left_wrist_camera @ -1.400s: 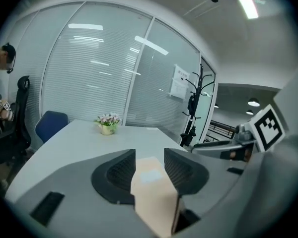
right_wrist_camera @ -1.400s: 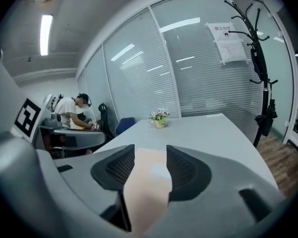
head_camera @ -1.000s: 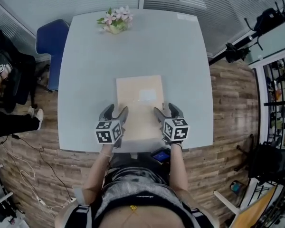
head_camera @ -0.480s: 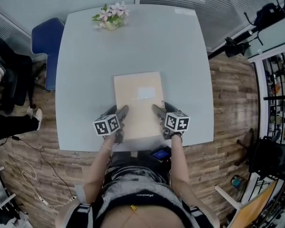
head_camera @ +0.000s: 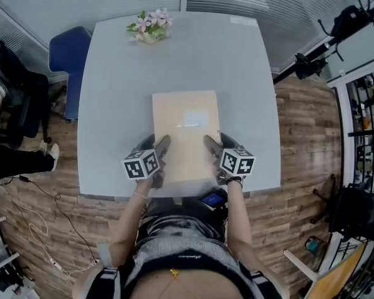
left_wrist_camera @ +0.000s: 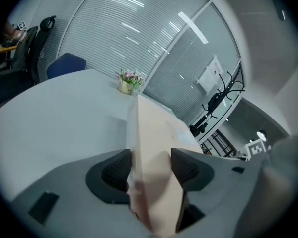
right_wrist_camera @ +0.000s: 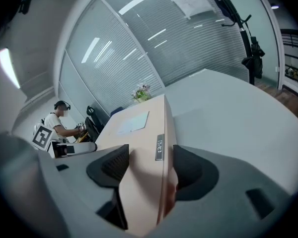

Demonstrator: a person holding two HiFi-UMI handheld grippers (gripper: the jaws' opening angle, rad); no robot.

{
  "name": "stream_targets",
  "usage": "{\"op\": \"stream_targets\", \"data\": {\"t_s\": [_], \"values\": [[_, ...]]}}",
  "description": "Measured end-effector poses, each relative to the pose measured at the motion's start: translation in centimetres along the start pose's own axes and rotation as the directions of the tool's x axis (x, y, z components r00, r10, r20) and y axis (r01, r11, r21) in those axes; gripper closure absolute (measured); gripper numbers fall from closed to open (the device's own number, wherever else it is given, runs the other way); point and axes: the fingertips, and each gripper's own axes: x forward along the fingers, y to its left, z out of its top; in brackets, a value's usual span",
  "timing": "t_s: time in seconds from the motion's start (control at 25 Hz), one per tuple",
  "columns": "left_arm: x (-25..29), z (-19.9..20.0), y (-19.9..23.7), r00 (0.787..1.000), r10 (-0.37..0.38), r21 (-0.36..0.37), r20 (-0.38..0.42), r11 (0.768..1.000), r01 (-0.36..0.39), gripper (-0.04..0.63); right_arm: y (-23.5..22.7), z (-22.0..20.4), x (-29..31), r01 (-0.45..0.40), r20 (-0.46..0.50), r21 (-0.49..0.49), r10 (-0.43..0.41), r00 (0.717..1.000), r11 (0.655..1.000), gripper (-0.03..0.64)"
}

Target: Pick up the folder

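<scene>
A flat beige folder (head_camera: 186,126) with a pale label lies on the near half of the grey table (head_camera: 112,104). My left gripper (head_camera: 154,148) is at its near left corner and my right gripper (head_camera: 219,144) at its near right corner. In the left gripper view the folder's edge (left_wrist_camera: 148,133) fills the gap of the left gripper (left_wrist_camera: 150,168), whose jaws are closing with both pads against it. In the right gripper view the folder (right_wrist_camera: 136,133), with a small tag on its side, sits between the closing jaws of the right gripper (right_wrist_camera: 149,168), pads touching.
A pot of pink flowers (head_camera: 151,27) stands at the table's far edge. A blue chair (head_camera: 68,55) is at the far left, and a black stand (head_camera: 311,64) off the right side. A person (right_wrist_camera: 57,120) sits at a desk to the left. A dark device (head_camera: 213,199) lies by my lap.
Both grippers have rolled slightly and their jaws have narrowed onto the folder's near corners. The folder stays on the near part of the table.
</scene>
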Motion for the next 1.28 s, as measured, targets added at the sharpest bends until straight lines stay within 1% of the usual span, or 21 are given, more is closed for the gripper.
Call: {"op": "stream_targets", "data": {"t_s": [0.16, 0.32, 0.44, 0.56, 0.64, 0.84, 1.0, 1.16, 1.28], "values": [[-2.5, 3.2, -2.7, 0.996, -0.011, 0.049, 0.086, 0.999, 0.007, 0.345, 1.9, 3.3, -2.9, 0.006, 0.087, -0.049, -0.002, 0.996, 0.999, 0.342], [-4.7, 6.4, -5.5, 0.985, -0.037, 0.093, 0.167, 0.995, 0.022, 0.347, 3.8, 6.8, -5.7, 0.013, 0.163, -0.093, 0.002, 0.987, 0.996, 0.342], [-6.6, 8.7, -7.6, 0.971, -0.062, 0.131, 0.231, 0.991, 0.032, 0.347, 5.2, 9.1, -7.9, 0.017, 0.225, -0.122, 0.011, 0.974, 0.992, 0.342], [-8.7, 10.9, -9.7, 0.951, -0.081, 0.176, 0.297, 0.984, 0.029, 0.349, 6.7, 11.2, -10.1, 0.018, 0.285, -0.142, 0.023, 0.958, 0.990, 0.342], [-10.0, 11.9, -10.9, 0.938, -0.094, 0.191, 0.333, 0.981, 0.031, 0.351, 7.5, 12.4, -11.4, 0.020, 0.314, -0.158, 0.031, 0.949, 0.987, 0.344], [-12.4, 13.6, -12.9, 0.912, -0.122, 0.228, 0.391, 0.973, 0.032, 0.353, 9.3, 14.5, -14.0, 0.038, 0.371, -0.215, 0.046, 0.928, 0.976, 0.344], [-13.9, 14.6, -14.0, 0.894, -0.125, 0.257, 0.431, 0.966, 0.011, 0.353, 10.2, 15.4, -15.1, 0.029, 0.398, -0.234, 0.069, 0.915, 0.972, 0.345], [-15.0, 14.8, -14.2, 0.883, -0.122, 0.255, 0.454, 0.967, 0.003, 0.353, 11.1, 15.7, -15.8, 0.027, 0.411, -0.251, 0.081, 0.908, 0.968, 0.348], [-15.4, 14.7, -14.4, 0.878, -0.120, 0.256, 0.463, 0.967, -0.003, 0.353, 11.4, 15.8, -16.1, 0.030, 0.415, -0.261, 0.084, 0.906, 0.965, 0.348]]}}
